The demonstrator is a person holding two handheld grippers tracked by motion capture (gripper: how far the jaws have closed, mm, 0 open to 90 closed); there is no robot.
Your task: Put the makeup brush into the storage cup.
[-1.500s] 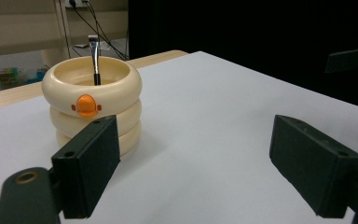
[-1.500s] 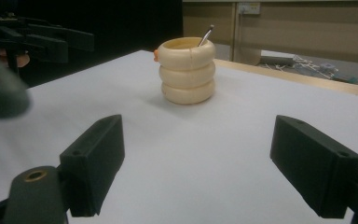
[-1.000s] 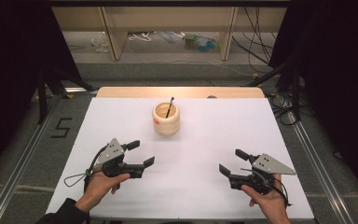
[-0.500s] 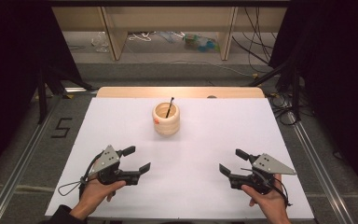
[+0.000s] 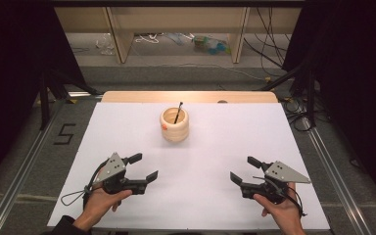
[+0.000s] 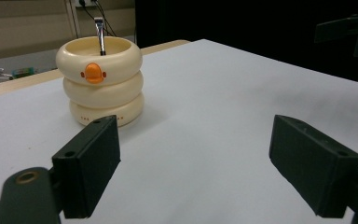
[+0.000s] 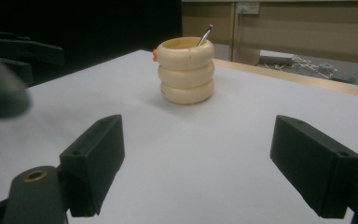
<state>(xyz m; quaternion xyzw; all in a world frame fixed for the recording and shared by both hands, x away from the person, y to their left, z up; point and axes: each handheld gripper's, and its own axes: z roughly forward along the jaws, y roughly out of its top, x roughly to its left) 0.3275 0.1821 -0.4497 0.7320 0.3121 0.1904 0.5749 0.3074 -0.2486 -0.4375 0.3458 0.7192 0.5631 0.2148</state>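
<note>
A cream ribbed holder (image 5: 175, 125) with an orange mark stands upright at the far middle of the white table (image 5: 225, 147). A thin dark-handled tool (image 5: 178, 112) leans inside it. The holder (image 6: 99, 81) appears ahead and left in the left gripper view, and the holder (image 7: 187, 70) sits ahead in the right gripper view. My left gripper (image 5: 143, 167) rests near the front left, open, with nothing between its jaws. My right gripper (image 5: 245, 169) is at the front right, open and empty too. Both point toward the table's middle.
Beyond the table's wooden far edge (image 5: 186, 96) is a floor with cables and clutter (image 5: 210, 44). Metal rails (image 5: 24, 156) run along both sides. A "5" mark (image 5: 63, 133) lies on the floor at left.
My left gripper has drawn back toward the front edge and a little leftward. The right gripper has stayed put.
</note>
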